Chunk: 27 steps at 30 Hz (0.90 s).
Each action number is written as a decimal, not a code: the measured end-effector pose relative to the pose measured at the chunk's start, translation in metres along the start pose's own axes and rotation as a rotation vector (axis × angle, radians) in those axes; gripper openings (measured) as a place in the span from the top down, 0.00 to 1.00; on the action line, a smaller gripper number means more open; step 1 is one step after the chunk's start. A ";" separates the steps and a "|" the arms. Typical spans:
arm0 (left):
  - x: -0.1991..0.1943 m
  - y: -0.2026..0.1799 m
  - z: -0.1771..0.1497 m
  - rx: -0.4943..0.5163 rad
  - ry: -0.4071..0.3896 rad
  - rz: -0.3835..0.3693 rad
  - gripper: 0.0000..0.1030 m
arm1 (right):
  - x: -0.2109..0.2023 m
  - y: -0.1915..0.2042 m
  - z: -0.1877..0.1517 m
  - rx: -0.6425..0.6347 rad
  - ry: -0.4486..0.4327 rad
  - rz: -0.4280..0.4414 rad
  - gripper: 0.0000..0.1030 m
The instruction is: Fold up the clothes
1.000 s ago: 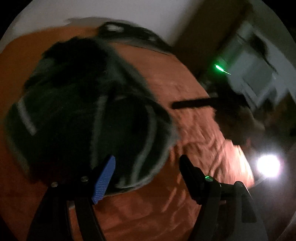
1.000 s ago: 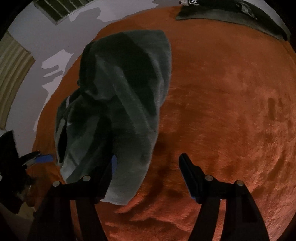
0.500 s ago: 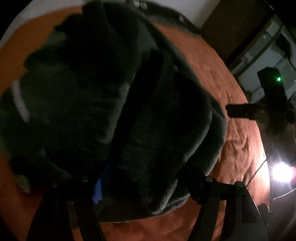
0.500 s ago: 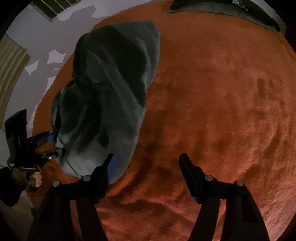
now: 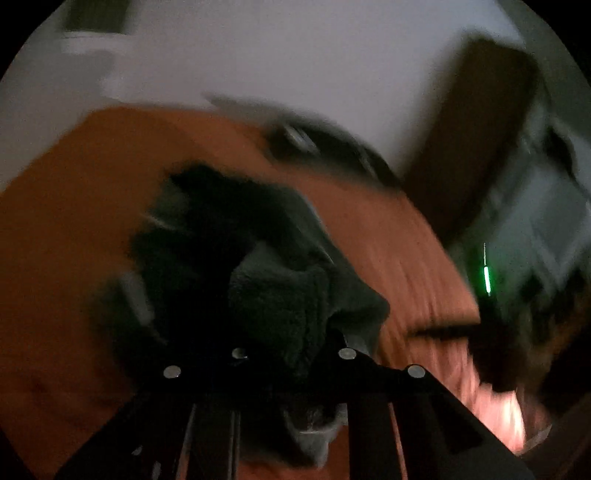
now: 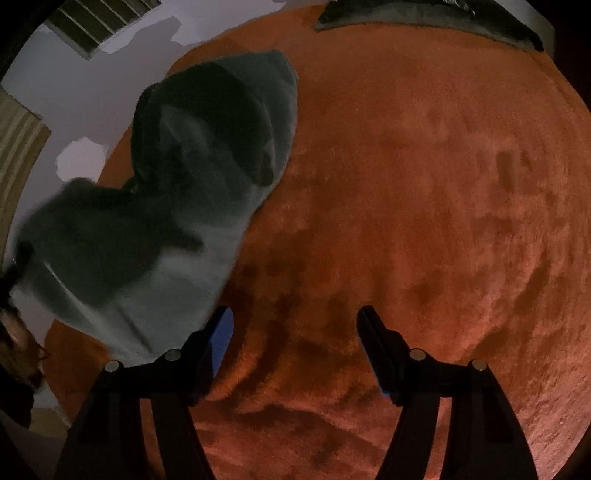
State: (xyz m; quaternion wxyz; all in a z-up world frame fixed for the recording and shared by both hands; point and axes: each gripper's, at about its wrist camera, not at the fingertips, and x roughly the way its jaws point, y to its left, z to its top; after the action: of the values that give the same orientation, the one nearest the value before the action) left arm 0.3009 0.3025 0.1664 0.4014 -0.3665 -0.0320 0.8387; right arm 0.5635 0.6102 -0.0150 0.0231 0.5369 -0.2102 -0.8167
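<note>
A dark grey fleece garment (image 6: 177,206) lies crumpled on the orange plush blanket (image 6: 424,221), its near end lifted off the surface at the left. My left gripper (image 5: 291,354) is shut on a fold of this garment (image 5: 280,302) and holds it up; the view is blurred. My right gripper (image 6: 295,332) is open and empty, low over bare blanket just right of the garment's lower edge. The right gripper also shows in the left wrist view (image 5: 480,332) at the right, dark, with a green light.
Another dark garment (image 6: 424,18) lies at the blanket's far edge, also in the left wrist view (image 5: 325,147). A white wall (image 5: 295,55), a brown door (image 5: 472,129) and shelving stand behind. A bright lamp glare (image 5: 513,413) sits low right.
My left gripper closed on the garment and lifted it, pulling its near end up and leftward. My right gripper stayed open in about the same spot.
</note>
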 end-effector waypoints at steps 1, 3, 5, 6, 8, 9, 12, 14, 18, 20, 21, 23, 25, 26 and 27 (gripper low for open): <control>-0.018 0.024 0.015 -0.062 -0.050 0.054 0.85 | -0.001 0.001 0.002 -0.003 -0.008 -0.001 0.33; -0.047 0.077 0.035 -0.192 -0.118 0.172 0.85 | 0.001 0.003 0.006 -0.001 -0.014 0.006 0.33; -0.074 0.132 0.052 -0.308 -0.170 0.281 0.85 | 0.006 0.006 0.007 -0.004 -0.010 0.010 0.33; -0.085 0.154 0.055 -0.341 -0.189 0.329 0.85 | 0.012 0.013 0.007 -0.006 -0.006 0.010 0.33; -0.111 0.206 0.062 -0.411 -0.239 0.476 0.85 | 0.020 0.017 0.009 -0.013 0.005 0.013 0.33; -0.119 0.228 0.061 -0.444 -0.244 0.556 0.85 | 0.025 0.020 0.012 -0.017 0.011 0.016 0.33; -0.142 0.292 0.056 -0.544 -0.253 0.799 0.85 | 0.034 0.028 0.016 -0.036 0.019 0.024 0.33; -0.142 0.337 0.040 -0.619 -0.189 0.888 0.84 | 0.037 0.033 0.018 -0.051 0.022 0.028 0.33; -0.112 0.394 -0.003 -0.850 0.014 0.760 0.78 | 0.054 0.048 0.018 -0.066 0.038 0.030 0.33; -0.106 0.390 -0.011 -0.788 0.024 0.774 0.71 | 0.055 0.048 0.016 -0.074 0.047 0.027 0.33; -0.105 0.387 -0.009 -0.736 0.039 0.785 0.68 | 0.055 0.048 0.016 -0.077 0.052 0.026 0.33; -0.108 0.374 -0.005 -0.647 0.037 0.795 0.63 | 0.057 0.048 0.016 -0.071 0.059 0.023 0.33; -0.126 0.353 -0.004 -0.627 -0.041 0.743 0.58 | 0.059 0.049 0.018 -0.065 0.062 0.031 0.33; -0.139 0.339 -0.009 -0.657 -0.126 0.636 0.50 | 0.061 0.051 0.020 -0.067 0.064 0.036 0.33; -0.144 0.325 -0.009 -0.662 -0.167 0.552 0.47 | 0.062 0.052 0.022 -0.074 0.059 0.041 0.33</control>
State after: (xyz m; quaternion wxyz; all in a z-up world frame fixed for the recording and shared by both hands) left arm 0.1542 -0.0197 0.1314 0.0192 -0.4014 -0.2324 0.8858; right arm 0.5081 0.5530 -0.0425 0.0660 0.5552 -0.1900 -0.8070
